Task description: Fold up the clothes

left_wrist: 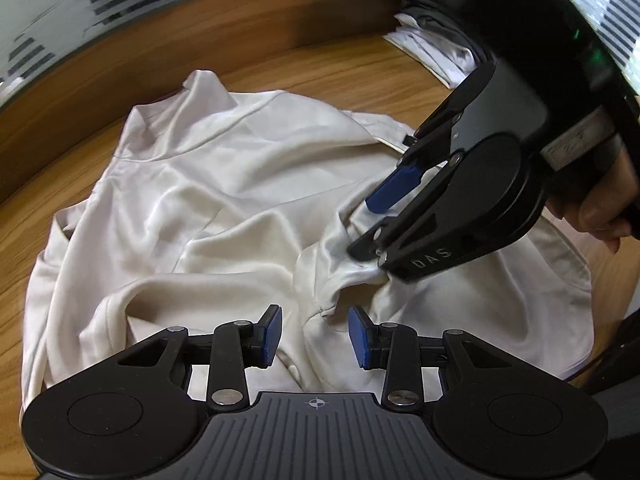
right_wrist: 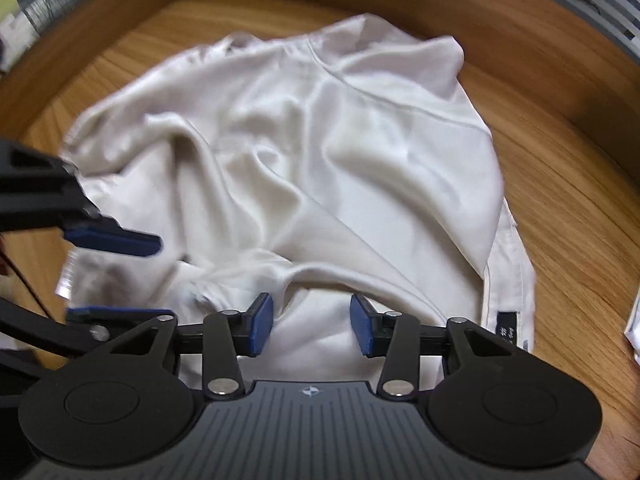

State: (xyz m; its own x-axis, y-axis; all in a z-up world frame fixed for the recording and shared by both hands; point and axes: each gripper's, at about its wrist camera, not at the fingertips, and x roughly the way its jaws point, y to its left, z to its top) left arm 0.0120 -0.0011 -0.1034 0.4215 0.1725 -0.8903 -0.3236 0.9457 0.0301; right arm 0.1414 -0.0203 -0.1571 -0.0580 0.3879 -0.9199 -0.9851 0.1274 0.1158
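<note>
**Item: one pale shirt, crumpled, both grippers over its near edge**

Location. The shirt [left_wrist: 224, 200] lies bunched on the wooden table [left_wrist: 340, 68], spread across most of the surface. A stack of folded clothes [left_wrist: 436, 44] sits well apart at the table's far right in the left wrist view.

Grippers. Your left gripper [left_wrist: 315, 334] stands partly open, blue pads clear on both sides of a raised fold, gripping nothing. Your right gripper [right_wrist: 311, 322] is likewise partly open over a ridge of cloth; its pads do not press on the fabric in its own view. From the left wrist view its tips sit in the bunched cloth, and you cannot tell from there whether any is pinched.

Orientation. A shoulder seam [right_wrist: 384, 98] shows on the far side, and a dark label [right_wrist: 506, 326] shows on the near right edge. The long axis appears to run from your side toward the far edge, though the bunching makes this uncertain.

Hazards.
- Closing on a ridge may catch several layers at once, so the shirt lifts as a lump rather than opening flat.
- The grippers are near each other; a close approach risks a knock, or both taking the same fold.
- A slick-looking fabric may slide out of a shallow pinch.
</note>
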